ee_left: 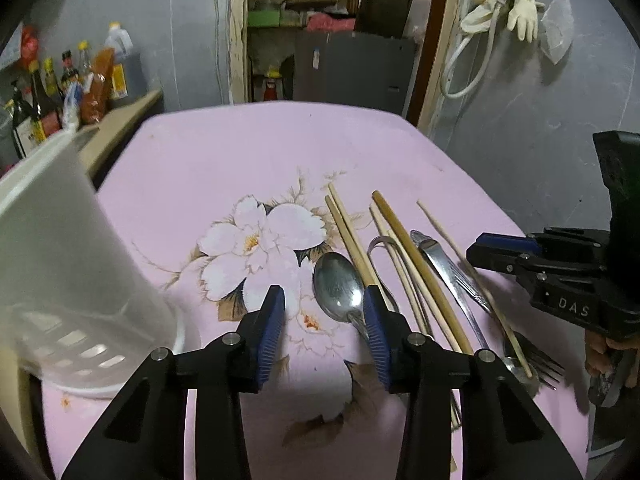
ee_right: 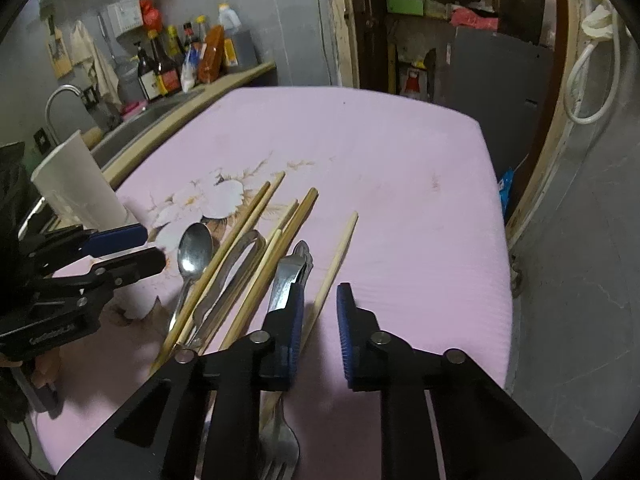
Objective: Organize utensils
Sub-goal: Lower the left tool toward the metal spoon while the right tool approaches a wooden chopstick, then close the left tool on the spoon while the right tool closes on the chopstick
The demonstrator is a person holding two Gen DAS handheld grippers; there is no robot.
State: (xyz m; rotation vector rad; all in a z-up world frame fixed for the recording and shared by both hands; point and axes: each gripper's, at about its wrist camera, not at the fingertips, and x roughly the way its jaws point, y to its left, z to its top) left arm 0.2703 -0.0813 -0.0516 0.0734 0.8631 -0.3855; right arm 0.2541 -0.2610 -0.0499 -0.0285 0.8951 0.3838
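Observation:
A pile of utensils lies on the pink flowered table [ee_left: 208,152]: a metal spoon [ee_left: 335,286], several wooden chopsticks [ee_left: 420,268], metal tongs [ee_left: 380,246], a fork [ee_left: 540,364] and other cutlery. My left gripper [ee_left: 323,300] is open and empty, low over the table just left of the spoon. A white perforated utensil holder [ee_left: 68,264] stands at its left. In the right wrist view my right gripper [ee_right: 320,296] is open, with a lone chopstick [ee_right: 338,256] running between its fingers. The spoon [ee_right: 194,250] and holder [ee_right: 76,184] show at the left.
A counter [ee_right: 224,84] with sauce bottles [ee_right: 168,64] and a sink with a tap [ee_right: 64,96] lies beyond the table's left side. A doorway with shelves [ee_left: 320,20] is behind the table. Gloves [ee_left: 504,8] hang on the grey wall.

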